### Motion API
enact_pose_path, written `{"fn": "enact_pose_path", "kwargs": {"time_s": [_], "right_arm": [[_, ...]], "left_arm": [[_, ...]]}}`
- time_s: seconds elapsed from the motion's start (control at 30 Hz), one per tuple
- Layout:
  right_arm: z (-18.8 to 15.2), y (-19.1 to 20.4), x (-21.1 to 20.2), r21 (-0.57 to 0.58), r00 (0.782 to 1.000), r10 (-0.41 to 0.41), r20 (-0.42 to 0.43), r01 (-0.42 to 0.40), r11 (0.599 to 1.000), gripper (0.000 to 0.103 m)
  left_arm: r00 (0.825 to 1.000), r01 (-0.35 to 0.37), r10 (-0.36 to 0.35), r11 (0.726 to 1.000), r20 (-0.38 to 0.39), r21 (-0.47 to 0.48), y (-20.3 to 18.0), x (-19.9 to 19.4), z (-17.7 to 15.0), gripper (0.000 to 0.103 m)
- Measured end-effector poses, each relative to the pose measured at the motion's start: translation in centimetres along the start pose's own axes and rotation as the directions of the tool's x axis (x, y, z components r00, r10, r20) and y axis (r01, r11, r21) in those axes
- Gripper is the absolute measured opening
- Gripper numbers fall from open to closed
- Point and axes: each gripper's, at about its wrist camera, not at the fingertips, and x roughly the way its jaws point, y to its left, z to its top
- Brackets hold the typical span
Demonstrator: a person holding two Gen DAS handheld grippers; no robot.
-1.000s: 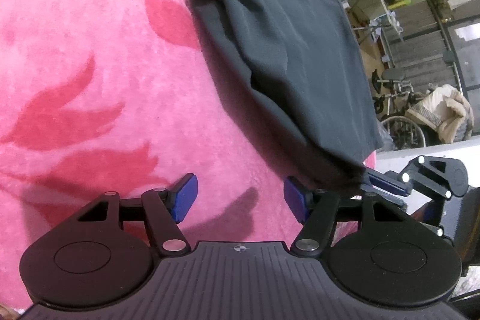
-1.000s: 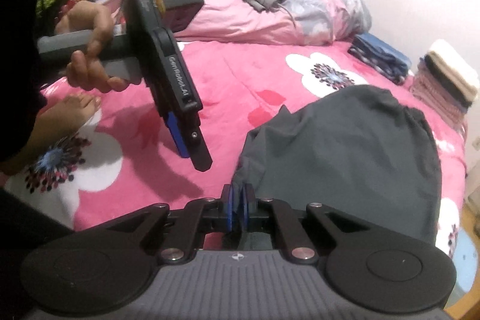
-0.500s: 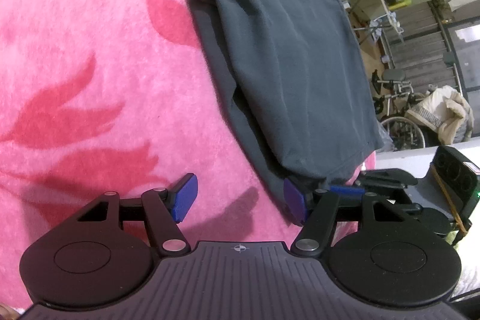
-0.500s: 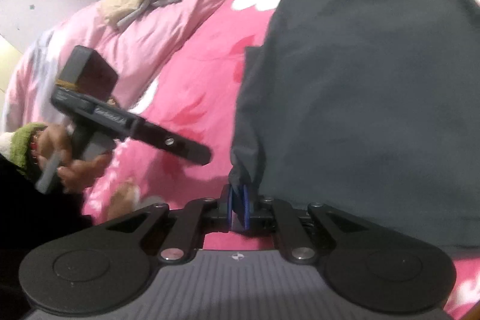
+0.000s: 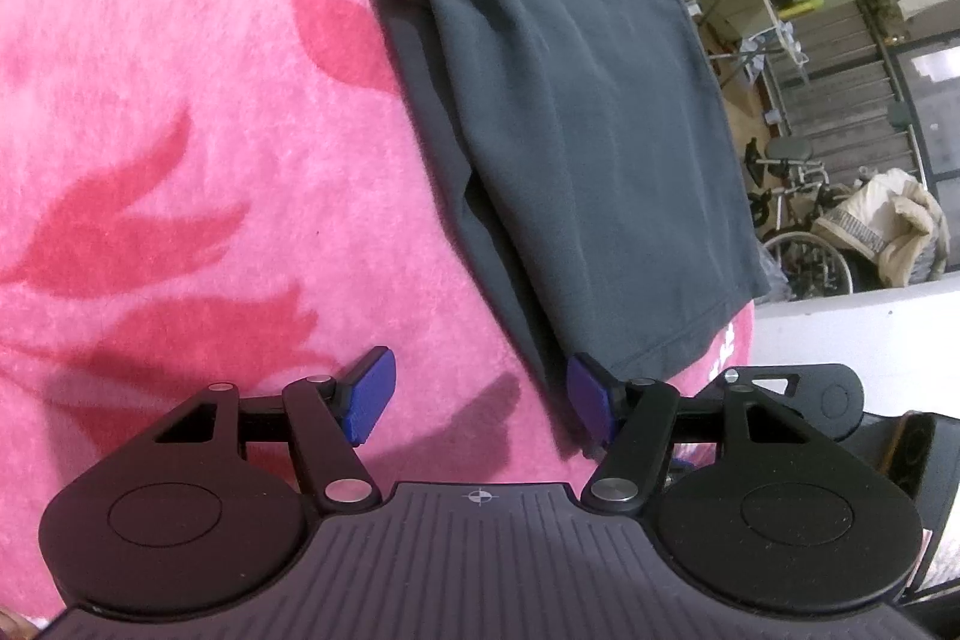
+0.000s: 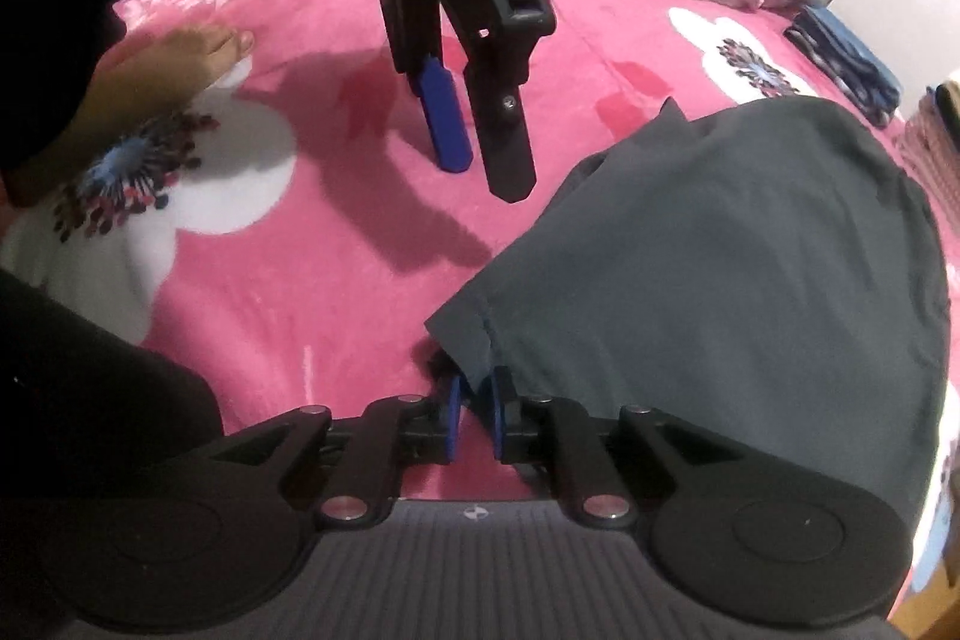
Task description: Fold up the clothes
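- As the right gripper [image 6: 474, 415] jaws have just been opening, the dark garment [image 6: 720, 280] corner is seen loose between them.
- Ahead and rightward, the garment's length is laid on the pink blanket [image 6: 336, 292].
- The left gripper [image 5: 480, 394], nearby leftward, is held half-open, empty.

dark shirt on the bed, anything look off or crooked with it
Nothing is damaged. The dark shirt lies folded on the pink blanket, but its left edge is uneven: an under layer sticks out past the top fold.
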Motion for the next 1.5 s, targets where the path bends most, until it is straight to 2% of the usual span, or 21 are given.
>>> {"fn": "enact_pose_path", "kwargs": {"time_s": [0.07, 0.2, 0.27, 0.4, 0.47, 0.6, 0.77, 0.9, 1.0, 1.13, 1.4, 1.5], "right_arm": [[-0.1, -0.4, -0.4, 0.026, 1.0, 0.006, 0.007, -0.006, 1.0, 0.018], [0.0, -2.5, -2.6, 0.116, 0.998, 0.006, 0.063, -0.013, 0.993, 0.018], [0.3, -3.7, -3.6, 0.183, 0.993, 0.017, 0.119, -0.038, 0.982, 0.018], [1.0, -4.7, -3.2, 0.271, 0.983, 0.025, 0.184, -0.075, 0.96, 0.018], [1.3, -4.5, -1.7, 0.28, 0.983, 0.043, 0.179, -0.093, 0.956, 0.018], [0.4, -3.0, 1.7, 0.243, 0.996, 0.055, 0.067, -0.069, 0.967, 0.018], [0.6, -3.2, 0.3, 0.264, 0.995, 0.027, 0.098, -0.052, 0.963, 0.018], [0.7, -3.7, -0.7, 0.291, 0.991, 0.01, 0.132, -0.048, 0.956, 0.018], [0.5, -4.1, -0.4, 0.315, 0.992, 0.005, 0.126, -0.045, 0.948, 0.018], [-0.3, -3.9, 1.3, 0.312, 0.998, -0.002, 0.07, -0.02, 0.95, 0.018], [-0.4, -3.6, 1.7, 0.323, 0.998, -0.02, 0.057, 0.0, 0.946, 0.018], [-0.4, -3.6, 1.7, 0.318, 0.998, -0.02, 0.053, 0.002, 0.948, 0.018]], "left_arm": [[1.0, 0.0, 0.0, 1.0, -0.001, 0.0, -0.1, 0.1, 0.0, 0.063], [1.0, -0.013, 0.013, 1.0, 0.002, 0.02, -0.7, 0.1, 0.1, 0.063], [1.0, -0.018, 0.018, 0.999, 0.003, 0.038, -0.9, 0.1, 0.0, 0.064], [1.0, -0.02, 0.019, 0.998, 0.009, 0.058, -1.2, 0.0, 0.0, 0.064], [1.0, -0.019, 0.017, 0.998, 0.018, 0.065, -1.2, -0.2, 0.0, 0.064], [0.999, -0.02, 0.018, 0.998, 0.031, 0.054, -0.8, -0.5, 0.0, 0.064], [0.999, -0.023, 0.021, 0.999, 0.051, 0.04, -0.9, -0.5, 0.2, 0.064], [0.994, -0.024, 0.021, 0.999, 0.109, 0.03, -1.0, -0.9, 0.6, 0.064], [0.987, -0.016, 0.015, 1.0, 0.162, 0.005, -0.7, -1.5, 0.8, 0.064], [0.973, 0.004, 0.007, 0.999, 0.232, -0.048, 0.5, -2.5, 1.2, 0.064], [0.923, 0.071, -0.004, 0.985, 0.386, -0.158, 3.8, -3.7, 3.3, 0.063], [0.915, 0.087, -0.018, 0.984, 0.403, -0.154, 4.2, -2.9, 4.7, 0.062]]}}
